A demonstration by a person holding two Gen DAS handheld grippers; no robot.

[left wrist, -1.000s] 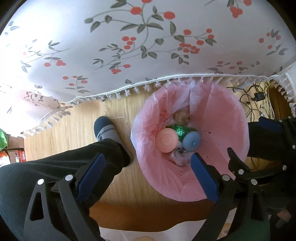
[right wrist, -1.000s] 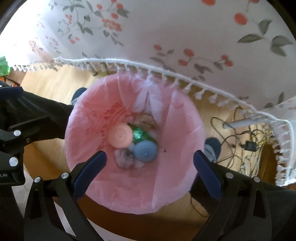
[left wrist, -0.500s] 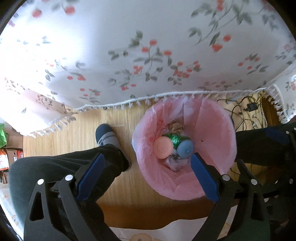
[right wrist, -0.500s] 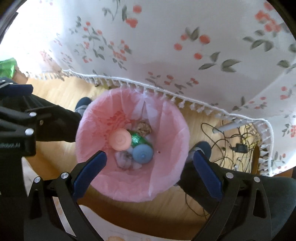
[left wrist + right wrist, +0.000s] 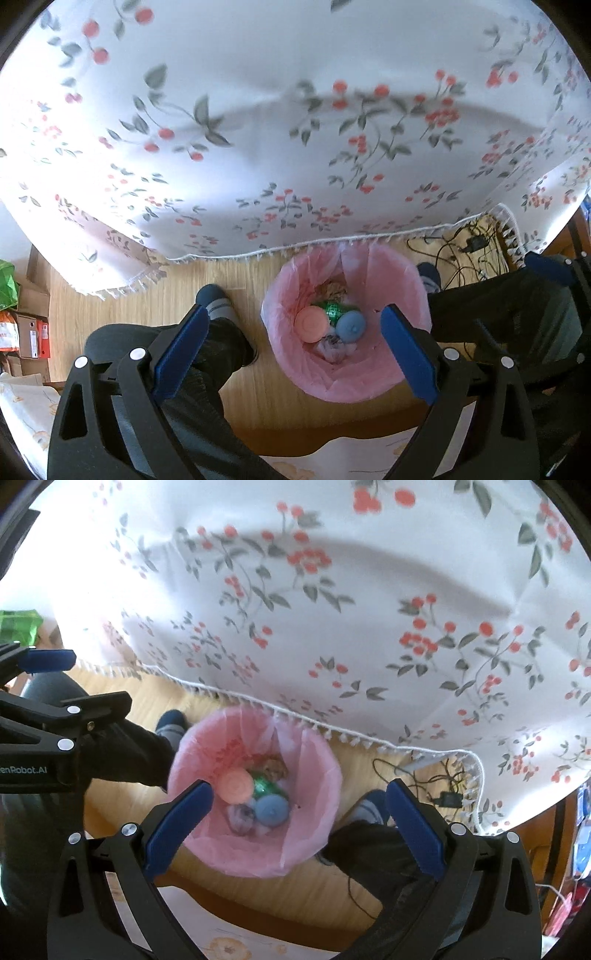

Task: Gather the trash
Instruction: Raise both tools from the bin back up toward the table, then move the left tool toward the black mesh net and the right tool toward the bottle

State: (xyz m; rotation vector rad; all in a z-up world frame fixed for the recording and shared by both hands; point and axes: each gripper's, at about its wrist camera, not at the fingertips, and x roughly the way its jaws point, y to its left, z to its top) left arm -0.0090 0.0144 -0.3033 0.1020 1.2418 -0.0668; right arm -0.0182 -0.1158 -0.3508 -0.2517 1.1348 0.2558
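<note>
Hovering above the pink-lined trash bin [image 5: 369, 384], left claw [image 5: 291, 350] and right claw [image 5: 301, 825] gape wide, holding nothing.

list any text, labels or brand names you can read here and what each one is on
"enRobot.AI": white print on the left gripper body, cut off at the frame edge in the right wrist view.
Print on the orange-and-white boxes: too small and blurred to read.
Markings on the green can in the pink-lined bin: unreadable.

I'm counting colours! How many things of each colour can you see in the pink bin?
Pink round lid: 1
Blue round lid: 1
Green shiny wrapper: 1
Brownish scrap: 1
Pale crumpled wrapper: 1
Total: 5
</note>
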